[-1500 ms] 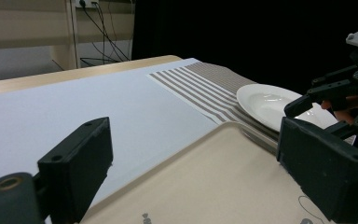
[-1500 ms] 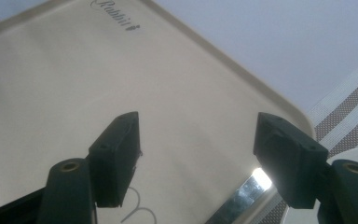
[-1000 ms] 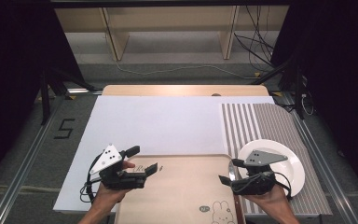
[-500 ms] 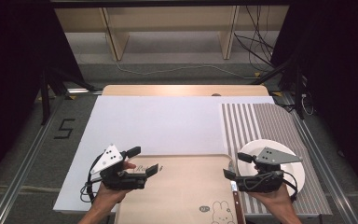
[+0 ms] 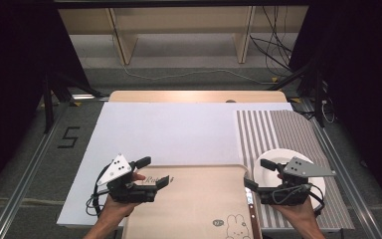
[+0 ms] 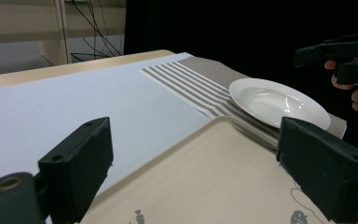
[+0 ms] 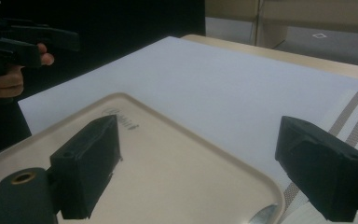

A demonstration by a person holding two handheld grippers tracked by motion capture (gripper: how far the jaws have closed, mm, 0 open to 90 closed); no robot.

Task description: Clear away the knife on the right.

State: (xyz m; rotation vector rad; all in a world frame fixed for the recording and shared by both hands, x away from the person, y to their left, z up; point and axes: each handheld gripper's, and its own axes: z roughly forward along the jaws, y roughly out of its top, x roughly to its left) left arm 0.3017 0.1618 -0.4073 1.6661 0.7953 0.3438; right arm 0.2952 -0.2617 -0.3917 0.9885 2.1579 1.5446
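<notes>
Overhead light is brightening the white surface point(image 5: 179, 132) at frame centre, while both side edges are falling into black. Gripper views are looking dim and soft, with near fingers point(image 6: 77, 161) blurring.

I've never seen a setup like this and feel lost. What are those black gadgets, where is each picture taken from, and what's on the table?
A person holds a hand-held tool with two black jaws in each hand: the left gripper and the right gripper. The high view looks down from above the table; each gripper view looks along that tool's own jaws. On the white sheet lies a beige tray; beside it a white plate sits on a striped mat. A utensil lies along the tray's edge. Both grippers are open, holding nothing; the right one's jaws have just been opening.
</notes>
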